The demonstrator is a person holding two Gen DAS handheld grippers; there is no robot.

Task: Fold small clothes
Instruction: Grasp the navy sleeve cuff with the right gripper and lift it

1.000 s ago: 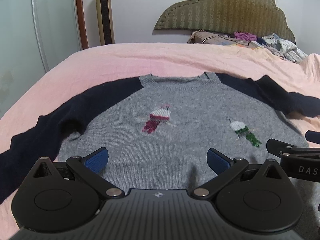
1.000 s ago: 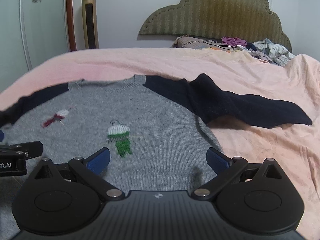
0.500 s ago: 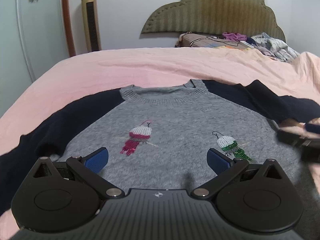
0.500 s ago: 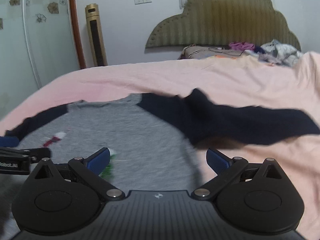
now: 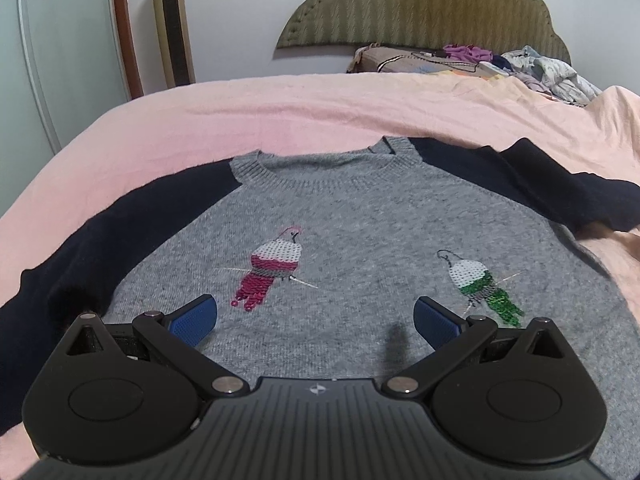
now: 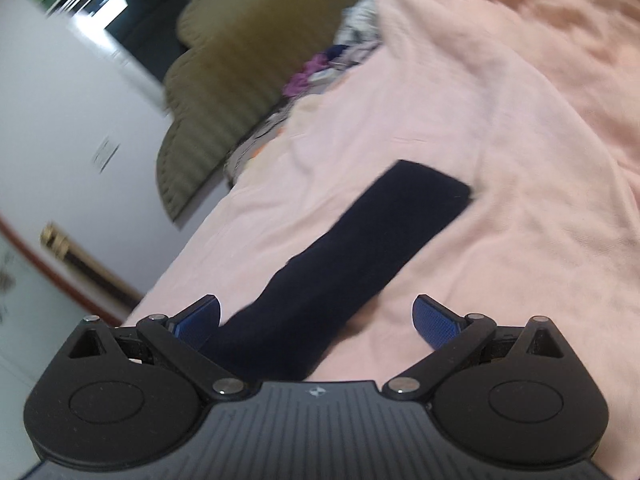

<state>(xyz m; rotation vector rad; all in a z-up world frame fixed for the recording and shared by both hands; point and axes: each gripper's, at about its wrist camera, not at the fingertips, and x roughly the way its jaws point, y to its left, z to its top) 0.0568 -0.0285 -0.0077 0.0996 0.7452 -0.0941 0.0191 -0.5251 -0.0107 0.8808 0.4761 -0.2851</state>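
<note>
While the grey sweater [image 5: 360,232] lies flat mid-bed [image 5: 280,112], both grippers' fingers spread and empty, the right gripper [image 6: 316,320] should pinch the navy sleeve [image 6: 360,248] near its cuff and fold it squarely across the body.

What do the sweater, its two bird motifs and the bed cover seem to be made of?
Sweater: soft matte knit, likely wool or a blend, with a ribbed collar and fuzzy surface. Bird motifs: glossy sequins in overlapping rows, apparently sewn on. Bed cover: matte pink woven fabric, perhaps cotton, lightly creased.
</note>
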